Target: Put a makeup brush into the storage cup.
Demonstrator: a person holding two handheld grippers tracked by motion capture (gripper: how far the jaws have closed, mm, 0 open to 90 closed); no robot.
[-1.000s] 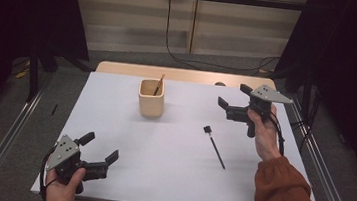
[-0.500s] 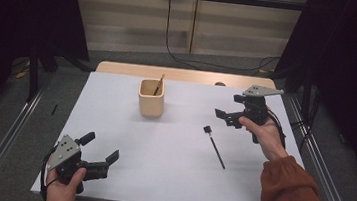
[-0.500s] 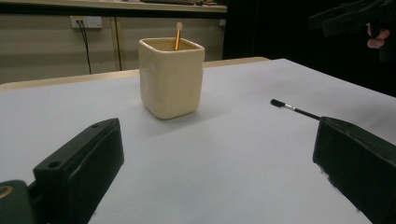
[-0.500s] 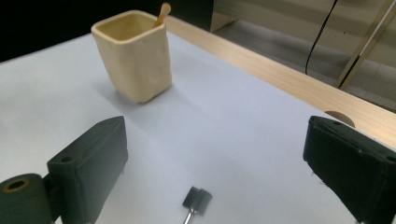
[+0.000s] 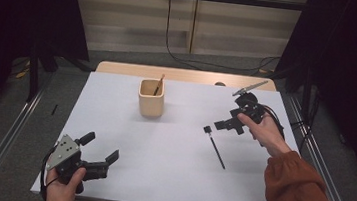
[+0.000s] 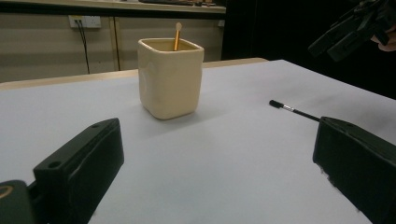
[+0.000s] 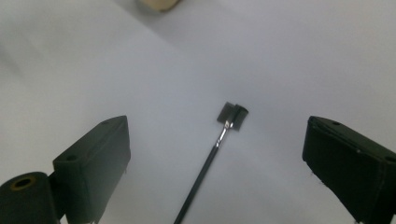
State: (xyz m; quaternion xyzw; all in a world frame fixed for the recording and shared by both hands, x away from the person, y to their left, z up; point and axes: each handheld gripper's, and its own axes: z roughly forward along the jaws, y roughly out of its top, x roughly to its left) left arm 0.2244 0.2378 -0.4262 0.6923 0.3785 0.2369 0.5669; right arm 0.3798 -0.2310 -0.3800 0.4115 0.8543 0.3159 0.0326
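Right gripper [image 5: 226, 125] spread over brush [image 7: 219, 137] — seemingly unlabelled.

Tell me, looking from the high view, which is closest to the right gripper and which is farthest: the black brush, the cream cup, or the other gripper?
From the right gripper:
1. The black brush, lying on the white table just beside and below it, toward the person.
2. The cream cup, farther left, near the table's far edge, with an orange stick in it.
3. The left gripper, at the near left corner.
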